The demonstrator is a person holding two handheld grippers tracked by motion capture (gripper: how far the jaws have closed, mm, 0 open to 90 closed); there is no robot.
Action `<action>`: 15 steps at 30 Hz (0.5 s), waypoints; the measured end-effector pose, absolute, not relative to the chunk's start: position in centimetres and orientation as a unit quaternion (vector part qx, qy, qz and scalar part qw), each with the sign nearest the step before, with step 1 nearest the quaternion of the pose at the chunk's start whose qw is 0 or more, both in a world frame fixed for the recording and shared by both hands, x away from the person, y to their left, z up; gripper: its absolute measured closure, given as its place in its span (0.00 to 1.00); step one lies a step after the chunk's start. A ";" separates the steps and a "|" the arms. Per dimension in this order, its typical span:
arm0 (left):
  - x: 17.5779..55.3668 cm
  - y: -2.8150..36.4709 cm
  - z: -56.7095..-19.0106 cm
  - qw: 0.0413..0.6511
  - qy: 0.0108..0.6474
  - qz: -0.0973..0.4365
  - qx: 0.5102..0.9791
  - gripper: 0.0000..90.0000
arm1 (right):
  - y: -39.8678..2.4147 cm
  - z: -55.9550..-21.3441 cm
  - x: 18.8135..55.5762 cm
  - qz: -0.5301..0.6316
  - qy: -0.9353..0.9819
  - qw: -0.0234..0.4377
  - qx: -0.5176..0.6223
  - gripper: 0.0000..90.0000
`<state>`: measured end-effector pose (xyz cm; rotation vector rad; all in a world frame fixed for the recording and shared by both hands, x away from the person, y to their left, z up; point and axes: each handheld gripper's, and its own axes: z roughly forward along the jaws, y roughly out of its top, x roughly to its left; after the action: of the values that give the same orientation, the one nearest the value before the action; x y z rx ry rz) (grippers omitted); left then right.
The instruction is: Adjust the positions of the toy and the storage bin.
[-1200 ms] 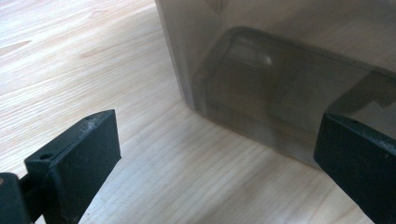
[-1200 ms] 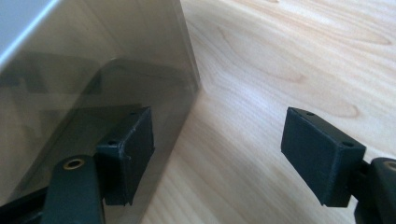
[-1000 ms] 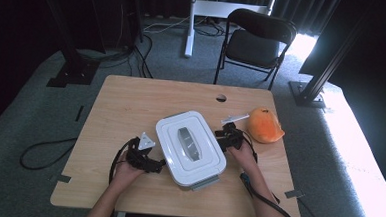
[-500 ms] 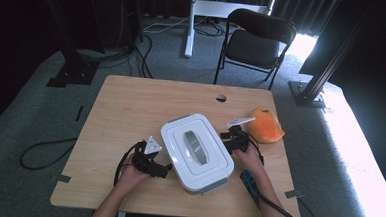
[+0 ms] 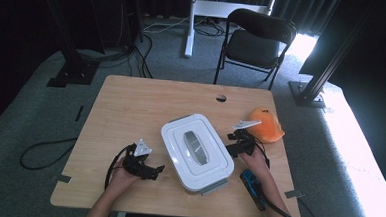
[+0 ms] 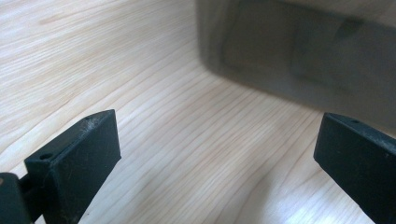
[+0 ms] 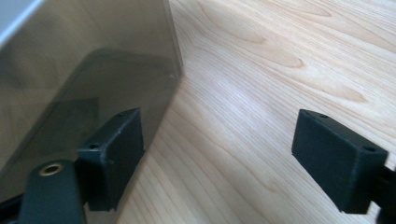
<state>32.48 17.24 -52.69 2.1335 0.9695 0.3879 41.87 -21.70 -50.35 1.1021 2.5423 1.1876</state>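
Where the high view looks down on the table (image 5: 131, 100): white lidded box (image 5: 196, 151) at lower centre of the frame, set askew, its near corner close to the table's front edge. Left gripper (image 5: 153, 169) at lower left of the box, just beside its wall. Right gripper (image 5: 232, 146) at the box's right side, with an orange thing (image 5: 265, 125) a little behind it at the right.

Left gripper view: left gripper (image 6: 215, 135) with jaws wide at the bottom corners, bare table (image 6: 116, 60) between them, blurred grey wall of the box (image 6: 303, 51) at upper right, near but apart.

Right gripper view: right gripper (image 7: 219, 135) with jaws wide, just now opening further, nothing but table (image 7: 280, 56) between them. Smoky wall of the box (image 7: 84, 70) across the left half of the frame, the left-hand jaw right against it or just short of it; contact not clear.

Likely risks: a sideways nudge from that jaw, skidding the box towards the front edge; an uneven push from the two sides, turning the box further instead of seating it.
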 end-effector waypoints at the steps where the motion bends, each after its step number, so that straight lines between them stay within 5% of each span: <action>1: 32.5 17.2 -52.7 0.374 0.379 0.151 0.833 0.01 | -21.7 -50.3 41.9 0.393 0.842 0.063 0.365 0.16; 15: 31.7 20.5 -53.2 0.370 0.398 0.158 0.824 0.01 | -24.3 -50.2 39.8 0.416 0.830 0.070 0.366 0.16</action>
<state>31.68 20.55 -53.17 2.1152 1.0215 0.4055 39.85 -24.28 -50.25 1.1008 2.4963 1.2502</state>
